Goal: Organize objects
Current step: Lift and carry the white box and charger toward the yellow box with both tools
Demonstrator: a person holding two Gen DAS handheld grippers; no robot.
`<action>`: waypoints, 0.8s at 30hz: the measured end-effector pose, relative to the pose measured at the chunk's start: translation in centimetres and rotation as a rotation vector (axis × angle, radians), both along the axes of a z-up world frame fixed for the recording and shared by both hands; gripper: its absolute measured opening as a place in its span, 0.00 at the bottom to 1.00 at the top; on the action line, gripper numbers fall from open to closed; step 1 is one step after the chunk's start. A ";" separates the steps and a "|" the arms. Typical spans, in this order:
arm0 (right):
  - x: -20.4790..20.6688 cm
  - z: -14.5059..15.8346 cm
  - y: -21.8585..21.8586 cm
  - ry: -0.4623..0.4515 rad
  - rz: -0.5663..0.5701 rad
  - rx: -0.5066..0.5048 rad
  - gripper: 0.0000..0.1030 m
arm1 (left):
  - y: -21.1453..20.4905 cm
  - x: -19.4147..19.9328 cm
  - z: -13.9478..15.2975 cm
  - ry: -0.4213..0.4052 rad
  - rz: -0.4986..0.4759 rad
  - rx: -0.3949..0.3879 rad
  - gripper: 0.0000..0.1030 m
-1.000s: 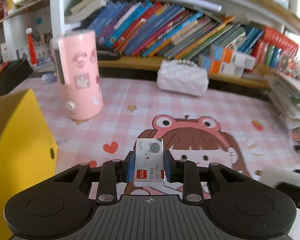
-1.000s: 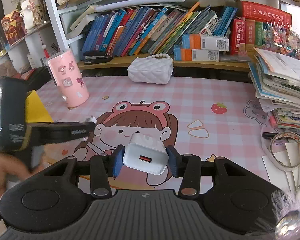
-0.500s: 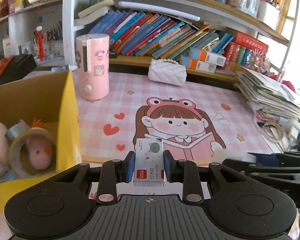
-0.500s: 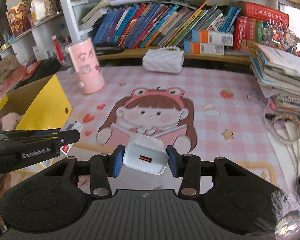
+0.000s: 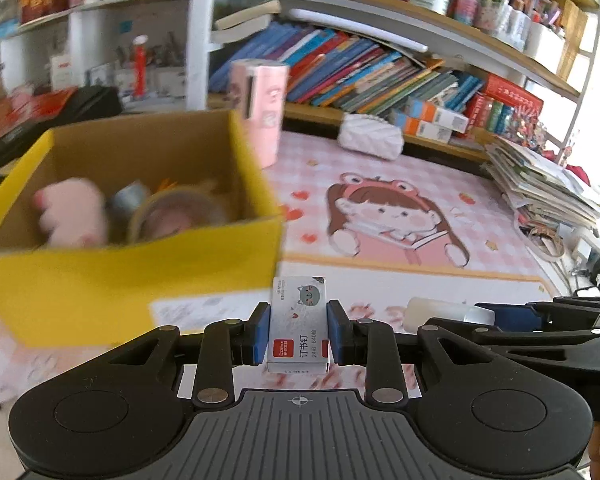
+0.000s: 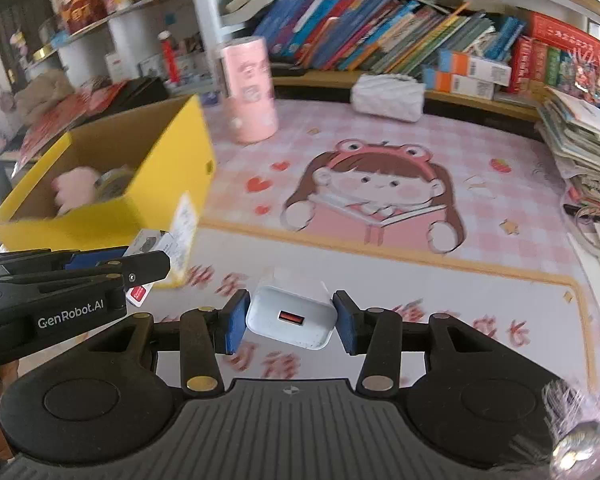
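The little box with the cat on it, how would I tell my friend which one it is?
Start at the big yellow cardboard box on the left of the pink desk mat. Just right of its near corner, the left hand-held gripper pinches a small staple box between blue pads. It alone shows a grey cartoon cat and a red label; the other gripper's item is a plain white charger.

The left gripper [image 5: 299, 332] is clamped on a small staple box [image 5: 298, 322], its blue pads pressing both sides. The right gripper [image 6: 289, 318] pinches a white charger [image 6: 291, 314] and sits just beside the left.
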State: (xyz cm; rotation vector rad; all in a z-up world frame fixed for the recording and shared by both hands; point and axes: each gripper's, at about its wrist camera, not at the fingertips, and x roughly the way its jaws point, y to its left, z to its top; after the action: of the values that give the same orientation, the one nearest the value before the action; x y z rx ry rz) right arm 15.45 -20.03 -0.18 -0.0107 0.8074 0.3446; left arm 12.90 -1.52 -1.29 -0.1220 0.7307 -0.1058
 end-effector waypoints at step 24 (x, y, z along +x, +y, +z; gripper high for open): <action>-10.1 1.7 10.8 -0.064 0.156 0.018 0.41 | 9.7 -10.4 2.6 -0.073 0.126 0.009 0.27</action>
State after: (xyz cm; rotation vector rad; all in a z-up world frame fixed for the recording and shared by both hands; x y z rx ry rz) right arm 5.35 -9.18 1.54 -0.0683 0.7415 0.4964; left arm 2.55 8.22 1.35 -0.1540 0.6488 0.0132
